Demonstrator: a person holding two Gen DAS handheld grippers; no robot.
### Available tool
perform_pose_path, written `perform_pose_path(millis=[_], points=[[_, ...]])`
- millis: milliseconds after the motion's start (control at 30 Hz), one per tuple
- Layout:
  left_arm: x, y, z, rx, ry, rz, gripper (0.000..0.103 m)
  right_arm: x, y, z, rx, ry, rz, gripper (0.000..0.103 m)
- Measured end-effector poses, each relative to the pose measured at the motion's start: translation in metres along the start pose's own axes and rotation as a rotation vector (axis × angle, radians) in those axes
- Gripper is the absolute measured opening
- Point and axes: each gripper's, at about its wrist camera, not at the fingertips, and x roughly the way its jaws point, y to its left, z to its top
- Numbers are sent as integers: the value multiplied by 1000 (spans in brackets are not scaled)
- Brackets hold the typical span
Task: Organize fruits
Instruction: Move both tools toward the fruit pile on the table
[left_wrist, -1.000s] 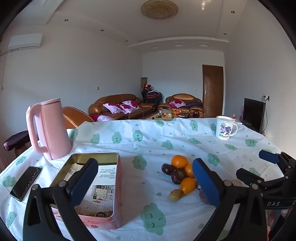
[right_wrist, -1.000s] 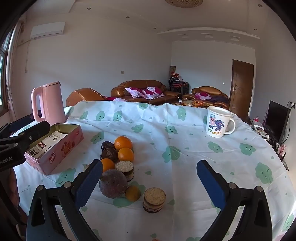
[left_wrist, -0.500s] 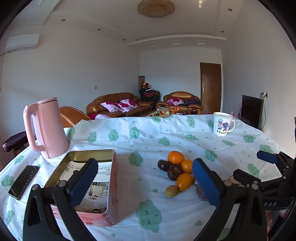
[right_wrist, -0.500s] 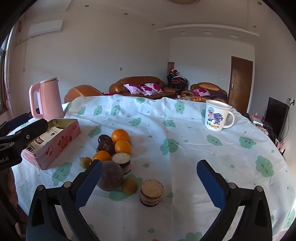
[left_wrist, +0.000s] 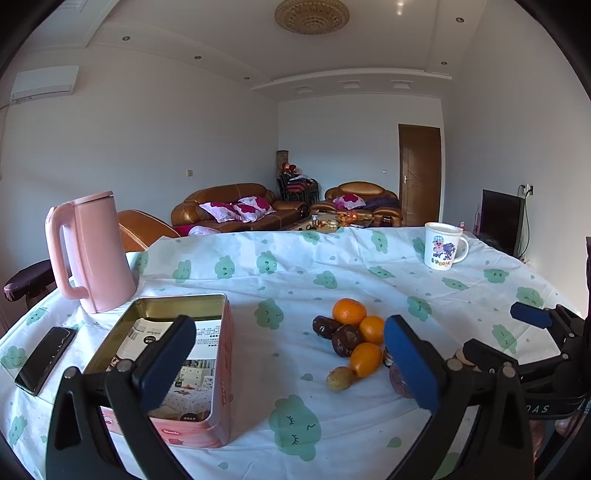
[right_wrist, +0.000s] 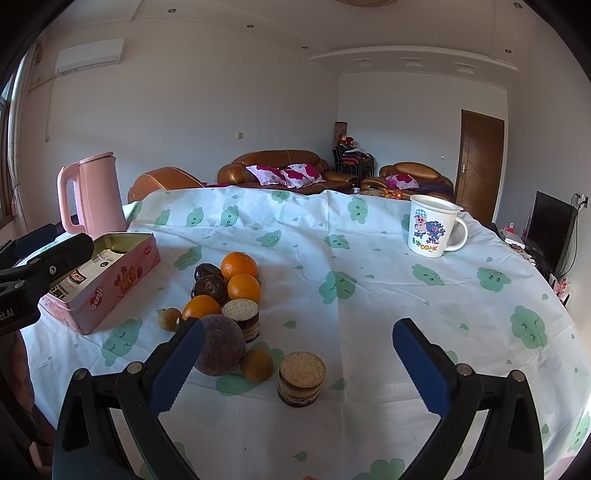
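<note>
Left jaws: the left gripper (left_wrist: 284, 363) has its jaws spread wide with nothing between them, hovering over the table (left_wrist: 332, 266) between the tin and the fruit.
Right jaws: the right gripper (right_wrist: 295, 363) is likewise wide apart and empty, low over the near edge of the cluster.
Fruit: three oranges (right_wrist: 243, 287), two dark wrinkled fruits (right_wrist: 209, 288), a large purple-brown round fruit (right_wrist: 221, 349) just beside the right gripper's left pad, a small yellow-orange fruit (right_wrist: 256, 364) touching it, and a small tan fruit (right_wrist: 169, 318) lie bunched mid-table.
Non-fruit in the cluster: two stacked biscuit cakes, one (right_wrist: 242, 318) against the oranges, one (right_wrist: 302, 376) slightly apart.
Tin: an open pink tin (left_wrist: 166, 369) with printed packets inside, left of the fruit.
Bystanders: pink kettle (left_wrist: 90, 251), phone (left_wrist: 46, 360), mug (right_wrist: 432, 230).
Step, as judged: approach, nothing picked yet.
Next move, as judged: lower over one fruit, probably the large round one, centre it, close without knocking neighbours; its destination is unclear, perhaps the tin.
</note>
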Motion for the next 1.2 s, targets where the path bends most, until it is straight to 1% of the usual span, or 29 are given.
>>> perform_pose_path(millis=[1000, 1133, 1200], points=[[0, -1, -2, 0, 3, -1, 103, 1, -1, -4, 2, 5, 1, 102], [0, -7, -7, 4, 10, -20, 103, 1, -7, -7, 13, 7, -6, 102], [3, -13, -11, 8, 33, -36, 103, -2, -15, -10, 22, 1, -20, 102]])
